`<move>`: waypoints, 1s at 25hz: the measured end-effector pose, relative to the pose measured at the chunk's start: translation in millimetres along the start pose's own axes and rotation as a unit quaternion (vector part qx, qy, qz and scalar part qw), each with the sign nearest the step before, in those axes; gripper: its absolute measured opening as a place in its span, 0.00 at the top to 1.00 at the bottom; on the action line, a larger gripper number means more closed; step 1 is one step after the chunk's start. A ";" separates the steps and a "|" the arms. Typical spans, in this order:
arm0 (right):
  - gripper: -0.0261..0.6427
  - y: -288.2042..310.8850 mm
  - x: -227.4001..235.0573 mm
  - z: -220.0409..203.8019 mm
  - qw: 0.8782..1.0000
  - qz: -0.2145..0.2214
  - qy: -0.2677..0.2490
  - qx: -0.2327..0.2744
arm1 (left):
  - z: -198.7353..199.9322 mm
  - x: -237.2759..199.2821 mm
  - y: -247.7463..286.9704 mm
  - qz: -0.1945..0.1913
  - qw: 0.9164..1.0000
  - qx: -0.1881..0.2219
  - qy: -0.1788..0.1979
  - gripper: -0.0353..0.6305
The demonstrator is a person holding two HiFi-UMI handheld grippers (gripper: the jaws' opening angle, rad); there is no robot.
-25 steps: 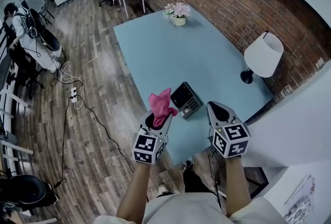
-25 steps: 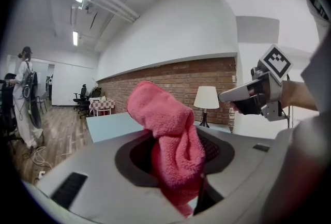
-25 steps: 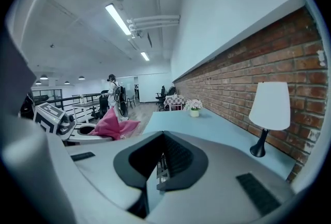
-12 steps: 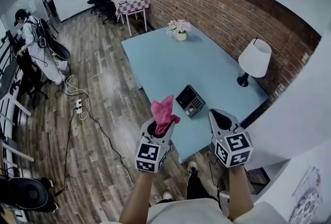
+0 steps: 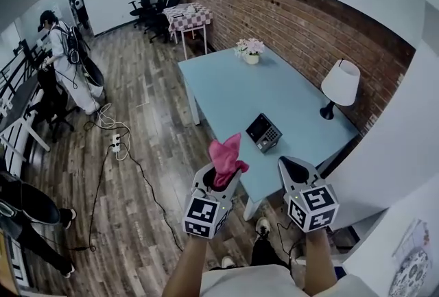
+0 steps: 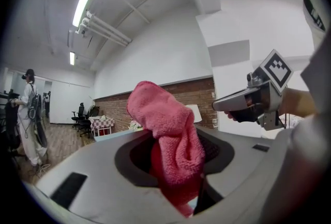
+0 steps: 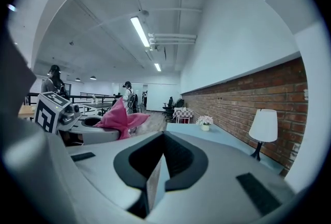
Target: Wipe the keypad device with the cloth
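The dark keypad device [image 5: 264,132] lies near the front edge of the light blue table [image 5: 233,83]. My left gripper [image 5: 219,177] is shut on a pink cloth [image 5: 226,160], which sticks up out of its jaws and hangs short of the table edge, over the floor. In the left gripper view the cloth [image 6: 168,127] fills the gap between the jaws and hides the keypad. My right gripper [image 5: 292,165] is shut with nothing in it and stays level with the left one, just off the table's near corner. Its closed jaws [image 7: 155,174] point along the table.
A white lamp [image 5: 341,85] stands at the table's right edge by the brick wall, and a flower pot [image 5: 251,50] at the far end. Cables and a power strip [image 5: 115,145] lie on the wood floor at left. A person [image 5: 65,59] stands far left.
The view has pulled back from the table, so the keypad looks smaller and farther. Both grippers sit slightly lower in the frame. The cloth stays in the left gripper.
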State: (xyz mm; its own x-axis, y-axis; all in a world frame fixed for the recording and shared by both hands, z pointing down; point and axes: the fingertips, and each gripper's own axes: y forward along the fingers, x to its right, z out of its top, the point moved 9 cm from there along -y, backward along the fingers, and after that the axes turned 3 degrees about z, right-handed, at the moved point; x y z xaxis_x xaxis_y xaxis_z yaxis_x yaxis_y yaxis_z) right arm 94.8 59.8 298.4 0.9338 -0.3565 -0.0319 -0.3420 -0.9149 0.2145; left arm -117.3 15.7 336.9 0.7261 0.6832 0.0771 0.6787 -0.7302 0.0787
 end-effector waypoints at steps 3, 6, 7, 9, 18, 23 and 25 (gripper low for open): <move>0.93 -10.4 -18.1 5.9 1.000 0.006 -0.006 0.009 | 6.5 2.9 -21.4 -0.002 1.000 0.007 0.003 0.63; 0.93 -19.8 -33.3 12.9 1.000 0.015 -0.015 0.019 | 16.4 5.2 -39.7 -0.001 1.000 0.019 0.010 0.63; 0.93 -23.0 -38.1 15.4 0.999 0.018 -0.017 0.023 | 20.3 6.8 -46.2 -0.002 1.000 0.024 0.013 0.63; 0.93 -30.1 -47.8 21.1 0.999 0.022 -0.021 0.033 | 27.8 11.1 -59.2 -0.003 0.999 0.036 0.024 0.63; 0.93 -59.2 -72.7 18.9 0.998 0.017 -0.043 0.036 | 25.5 30.4 -97.5 -0.003 0.998 0.044 0.042 0.63; 0.93 -67.8 -70.2 17.2 0.998 0.010 -0.046 0.031 | 29.7 38.2 -99.7 -0.007 0.998 0.045 0.042 0.63; 0.93 -68.3 -69.8 15.3 0.998 0.009 -0.047 0.029 | 30.0 39.5 -99.5 -0.008 0.998 0.045 0.041 0.63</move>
State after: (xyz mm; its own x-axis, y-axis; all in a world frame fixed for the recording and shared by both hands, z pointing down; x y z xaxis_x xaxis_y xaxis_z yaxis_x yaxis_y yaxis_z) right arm 51.3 144.3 271.0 0.9144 -0.3866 -0.1199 -0.3668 -0.9167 0.1585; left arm -152.9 115.2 302.3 0.7067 0.6894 0.1588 0.6993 -0.7148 -0.0090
